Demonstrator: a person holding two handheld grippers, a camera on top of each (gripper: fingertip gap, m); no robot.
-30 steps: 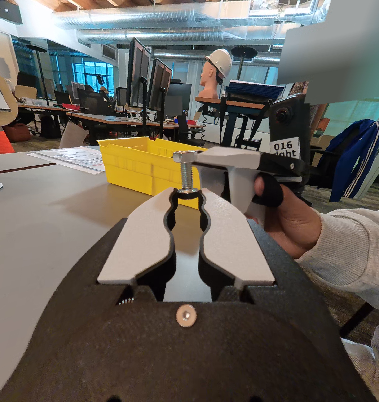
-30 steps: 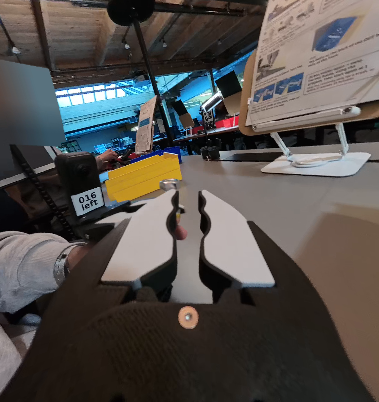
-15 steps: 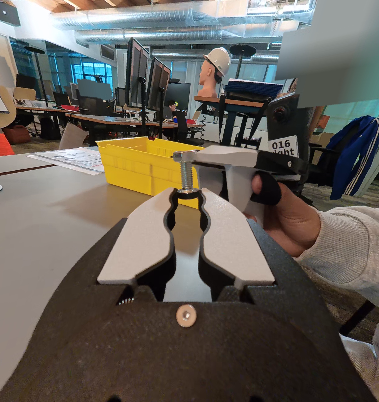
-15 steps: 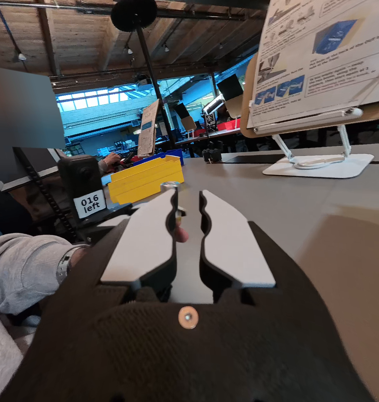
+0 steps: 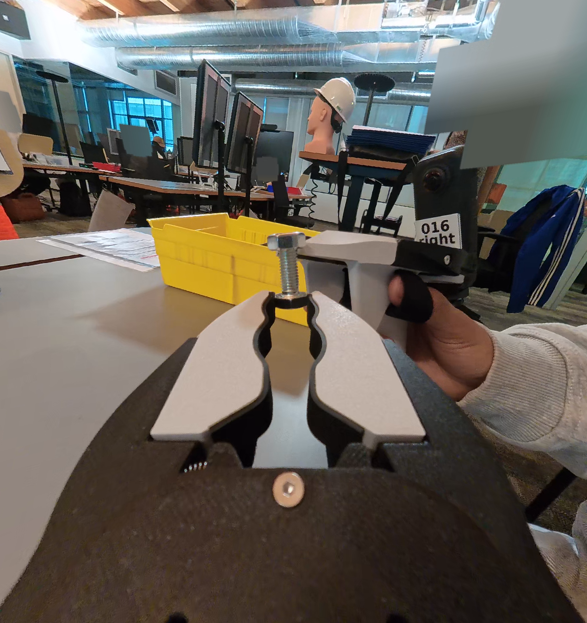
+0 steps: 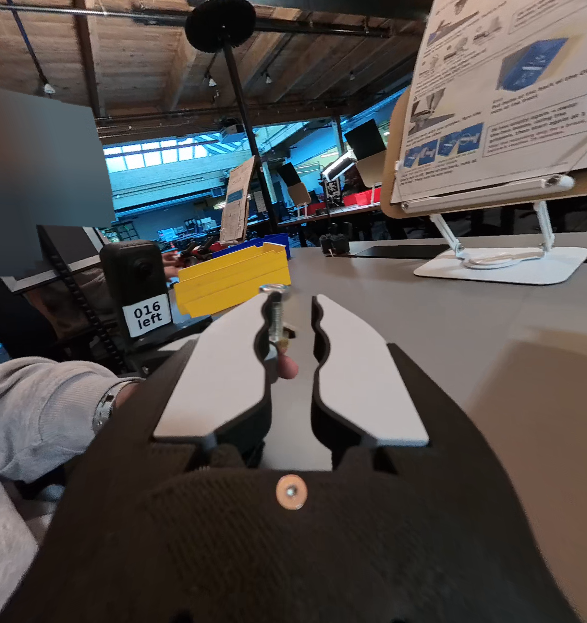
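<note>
My left gripper (image 5: 290, 296) is shut on a black nut (image 5: 290, 304) at its fingertips, held above the grey table (image 5: 66, 337). A silver hex bolt (image 5: 288, 269) stands upright in the nut. My right gripper (image 5: 305, 251) comes in from the right, level with the bolt head, one fingertip against it. In the right wrist view the right gripper (image 6: 290, 298) has its jaws a little apart. The bolt (image 6: 275, 317) shows in the gap, close to the left finger (image 6: 231, 354). The left gripper's camera body (image 6: 140, 279) is at the left, its fingertips hidden.
A yellow bin (image 5: 211, 263) stands on the table just behind the grippers and also shows in the right wrist view (image 6: 234, 279). A laminated sheet (image 5: 106, 242) lies left of it. A white document stand (image 6: 501, 266) sits at the far right. Office desks and monitors lie beyond. My left and right fingertips are right by each other.
In the right wrist view the bolt head has moved from left of the left fingertip into the gap between the fingers. The left gripper still holds the nut and has hardly moved.
</note>
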